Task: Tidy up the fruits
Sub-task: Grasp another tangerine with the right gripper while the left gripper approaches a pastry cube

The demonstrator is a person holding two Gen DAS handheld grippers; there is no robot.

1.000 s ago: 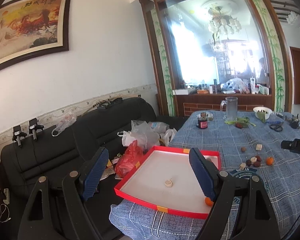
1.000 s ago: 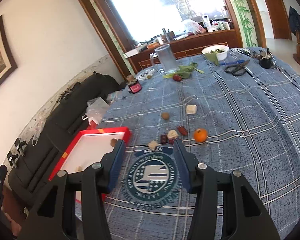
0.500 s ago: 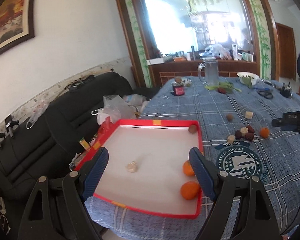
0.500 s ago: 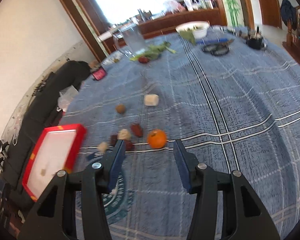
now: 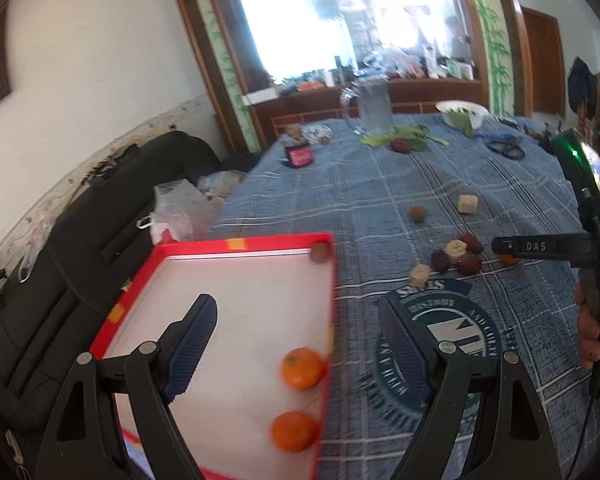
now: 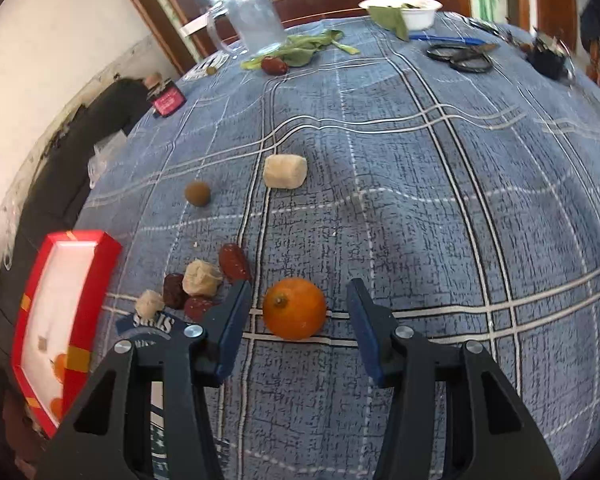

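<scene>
A red tray with a white floor sits at the table's left edge and holds two oranges and a brown longan. My left gripper is open and empty, hovering over the tray. My right gripper is open, its jaws on either side of a loose orange on the blue tablecloth, not closed on it. Beside it lie red dates, pale lumps, a longan and a pale cube. The tray shows in the right wrist view.
A glass mug, green leaves, a white bowl, scissors and a small red jar stand at the far side. A black sofa with plastic bags lies left of the table.
My right gripper moved forward and down until the loose orange sits between its jaws. My left gripper swung right over the tray, bringing the two oranges closer.
</scene>
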